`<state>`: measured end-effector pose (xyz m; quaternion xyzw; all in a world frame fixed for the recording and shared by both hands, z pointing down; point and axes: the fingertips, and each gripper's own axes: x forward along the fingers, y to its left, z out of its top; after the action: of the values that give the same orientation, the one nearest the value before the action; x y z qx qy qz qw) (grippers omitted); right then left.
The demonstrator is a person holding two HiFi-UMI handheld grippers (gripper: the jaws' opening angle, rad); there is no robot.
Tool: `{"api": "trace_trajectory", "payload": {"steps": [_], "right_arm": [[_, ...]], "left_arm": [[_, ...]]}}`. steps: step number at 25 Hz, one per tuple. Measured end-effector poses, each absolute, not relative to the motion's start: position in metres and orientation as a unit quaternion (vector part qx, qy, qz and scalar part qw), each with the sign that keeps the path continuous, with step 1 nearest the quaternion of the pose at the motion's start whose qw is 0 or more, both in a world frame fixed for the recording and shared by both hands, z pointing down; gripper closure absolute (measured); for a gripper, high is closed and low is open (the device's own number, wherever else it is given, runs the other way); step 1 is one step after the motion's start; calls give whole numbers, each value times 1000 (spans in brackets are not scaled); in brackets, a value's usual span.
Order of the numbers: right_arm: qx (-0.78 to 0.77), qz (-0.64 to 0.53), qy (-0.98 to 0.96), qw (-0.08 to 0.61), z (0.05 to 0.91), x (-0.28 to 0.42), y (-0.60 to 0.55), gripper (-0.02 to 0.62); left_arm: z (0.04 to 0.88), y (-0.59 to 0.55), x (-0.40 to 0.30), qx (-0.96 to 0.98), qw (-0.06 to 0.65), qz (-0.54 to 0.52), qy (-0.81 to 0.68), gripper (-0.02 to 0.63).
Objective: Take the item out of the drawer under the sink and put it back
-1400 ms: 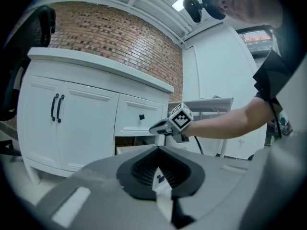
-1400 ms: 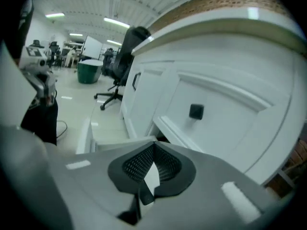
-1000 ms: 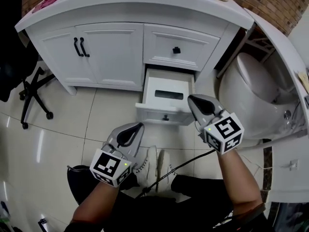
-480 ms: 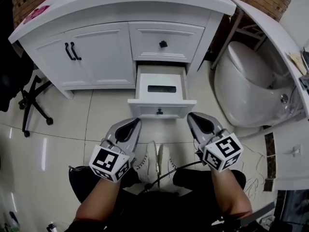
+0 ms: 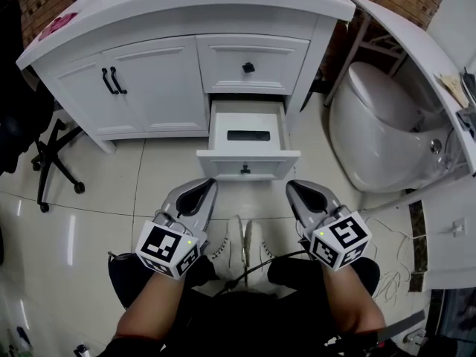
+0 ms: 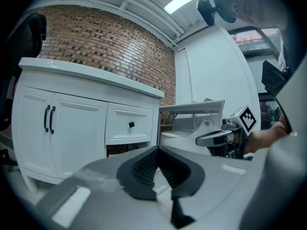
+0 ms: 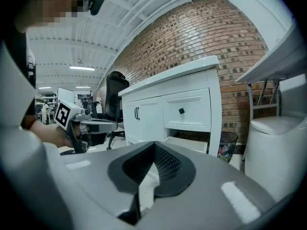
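Observation:
The lower drawer (image 5: pixel 248 153) of the white vanity stands pulled open, and a flat black item (image 5: pixel 248 135) lies inside it. My left gripper (image 5: pixel 207 187) is shut and empty, hovering over the floor a little in front of the drawer's left corner. At the right corner my right gripper (image 5: pixel 293 187) hangs the same way, shut with nothing in it. The left gripper view has the shut jaws (image 6: pixel 157 151) aimed at the vanity, with the right gripper (image 6: pixel 218 137) off to the side. From the right gripper (image 7: pixel 154 146) the open drawer (image 7: pixel 186 143) shows just past the tips.
A closed upper drawer (image 5: pixel 251 64) and double doors (image 5: pixel 134 88) make up the vanity front. A white toilet (image 5: pixel 375 136) stands to the right, an office chair (image 5: pixel 41 155) to the left. A person's white shoes (image 5: pixel 238 245) sit between the grippers. A trash bin (image 7: pixel 226 150) stands beside the vanity.
Both grippers have drawn back from the drawer front toward the person; the right one no longer overlaps the drawer's corner. The drawer stays open with the black item inside.

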<state>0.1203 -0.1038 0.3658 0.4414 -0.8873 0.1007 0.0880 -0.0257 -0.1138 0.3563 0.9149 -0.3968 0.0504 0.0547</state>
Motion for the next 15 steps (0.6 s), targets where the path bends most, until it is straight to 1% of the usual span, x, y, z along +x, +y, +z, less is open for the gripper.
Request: {"api": "trace_trajectory", "payload": {"steps": [15], "right_arm": [[439, 63, -894, 61, 316, 107, -21, 590]], "left_arm": [[318, -38, -36, 917, 18, 32, -398, 600]]}}
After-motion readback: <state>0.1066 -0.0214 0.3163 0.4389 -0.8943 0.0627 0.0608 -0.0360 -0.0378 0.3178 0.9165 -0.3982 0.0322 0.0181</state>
